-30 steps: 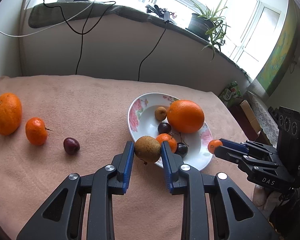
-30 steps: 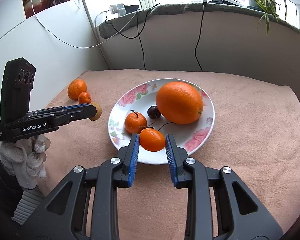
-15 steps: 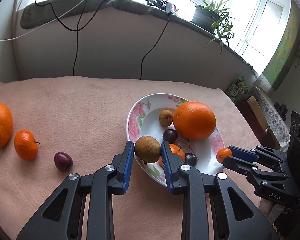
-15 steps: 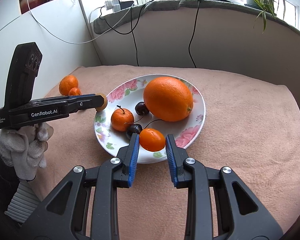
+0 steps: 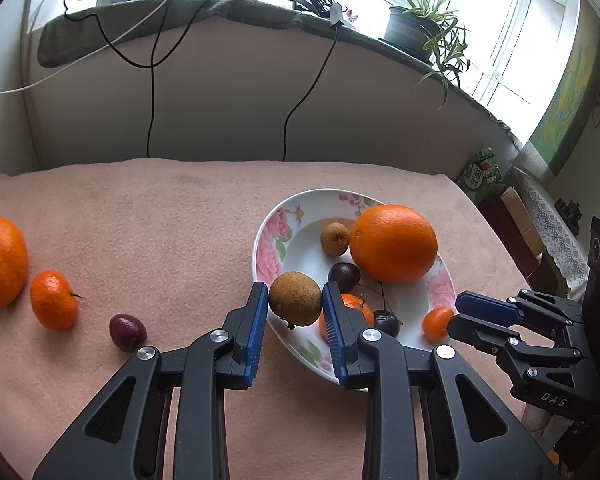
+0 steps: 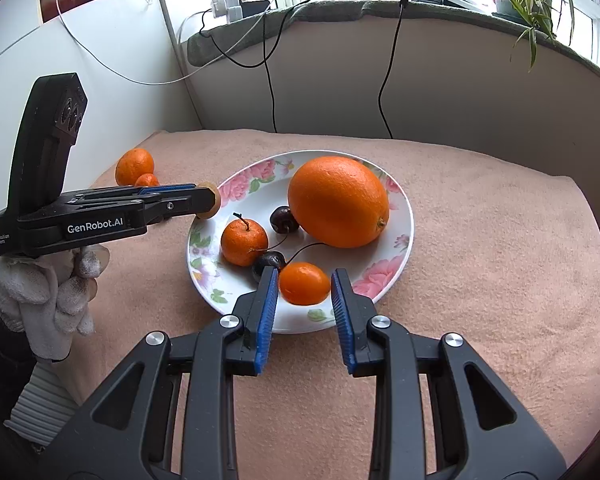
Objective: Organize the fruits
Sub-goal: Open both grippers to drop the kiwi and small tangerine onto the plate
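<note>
A floral plate (image 5: 268,240) (image 6: 396,196) holds a big orange (image 5: 393,243) (image 6: 339,201), a mandarin (image 6: 244,241), two dark cherries (image 6: 283,219), and a small brown fruit (image 5: 334,239). My left gripper (image 5: 295,300) is shut on a brown longan-like fruit (image 5: 295,298) above the plate's near rim. My right gripper (image 6: 304,286) is shut on a small orange kumquat (image 6: 304,283) over the plate's front edge. On the cloth at left lie an orange (image 5: 1,262), a mandarin (image 5: 53,299) and a dark cherry (image 5: 127,332).
The table is covered with a pink cloth (image 5: 160,220). A wall ledge with cables and a potted plant (image 5: 420,28) runs behind. Boxes and a bag (image 5: 484,172) stand beyond the table's right edge.
Both grippers have moved forward over the plate with their fruits still held. The left one came in over the near rim, the right one over the front edge.
</note>
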`<action>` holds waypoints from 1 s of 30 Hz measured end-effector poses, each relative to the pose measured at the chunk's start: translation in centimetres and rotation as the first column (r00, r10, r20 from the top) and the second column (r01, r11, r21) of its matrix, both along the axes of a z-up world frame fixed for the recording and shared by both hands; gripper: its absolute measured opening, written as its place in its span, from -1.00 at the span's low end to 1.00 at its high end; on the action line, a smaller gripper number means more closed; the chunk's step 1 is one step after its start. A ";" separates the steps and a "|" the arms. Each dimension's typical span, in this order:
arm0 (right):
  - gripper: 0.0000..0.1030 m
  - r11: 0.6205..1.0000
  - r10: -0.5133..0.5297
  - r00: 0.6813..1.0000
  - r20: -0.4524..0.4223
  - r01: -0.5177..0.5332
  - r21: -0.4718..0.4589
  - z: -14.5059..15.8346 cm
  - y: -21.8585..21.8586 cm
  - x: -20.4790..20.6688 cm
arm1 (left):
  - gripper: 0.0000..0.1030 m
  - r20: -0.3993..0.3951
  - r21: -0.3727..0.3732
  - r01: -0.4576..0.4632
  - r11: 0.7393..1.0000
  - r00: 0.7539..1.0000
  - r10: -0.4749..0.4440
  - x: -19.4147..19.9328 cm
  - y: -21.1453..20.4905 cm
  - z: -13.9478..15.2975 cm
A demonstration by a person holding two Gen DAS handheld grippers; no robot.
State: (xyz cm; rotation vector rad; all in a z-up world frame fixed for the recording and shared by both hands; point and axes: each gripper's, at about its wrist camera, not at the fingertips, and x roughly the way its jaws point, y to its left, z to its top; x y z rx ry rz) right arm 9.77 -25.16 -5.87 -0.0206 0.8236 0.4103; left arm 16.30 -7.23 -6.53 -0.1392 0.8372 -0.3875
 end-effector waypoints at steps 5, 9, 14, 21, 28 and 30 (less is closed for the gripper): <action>-0.45 1.000 -0.001 1.000 0.001 0.001 -0.005 0.1 0.1 -0.2 | -0.25 0.011 0.005 0.003 1.000 1.000 -0.003 -0.1 0.0 0.2; -0.44 1.000 0.002 1.000 -0.004 -0.002 -0.009 0.1 0.2 -0.2 | -0.20 0.018 0.015 0.006 1.000 1.000 -0.006 -0.2 -0.1 0.4; 0.34 1.000 0.001 1.000 0.030 -0.001 -0.005 0.5 0.3 -0.6 | 0.12 0.039 0.032 0.005 0.999 0.999 -0.006 -0.7 -0.3 0.7; 0.52 1.000 0.000 0.999 0.040 0.001 -0.029 0.9 0.9 -0.5 | 0.34 0.070 0.083 -0.035 0.996 0.997 0.030 -1.2 -0.4 1.3; 0.58 0.999 -0.021 1.000 0.018 0.021 -0.033 0.8 1.0 -0.2 | 0.35 0.095 0.121 -0.059 0.991 0.994 0.047 -1.7 -0.2 1.7; 0.58 0.999 -0.017 1.000 0.012 0.017 -0.030 0.8 1.1 -0.2 | 0.35 0.099 0.120 -0.064 0.991 0.994 0.052 -1.9 0.1 1.8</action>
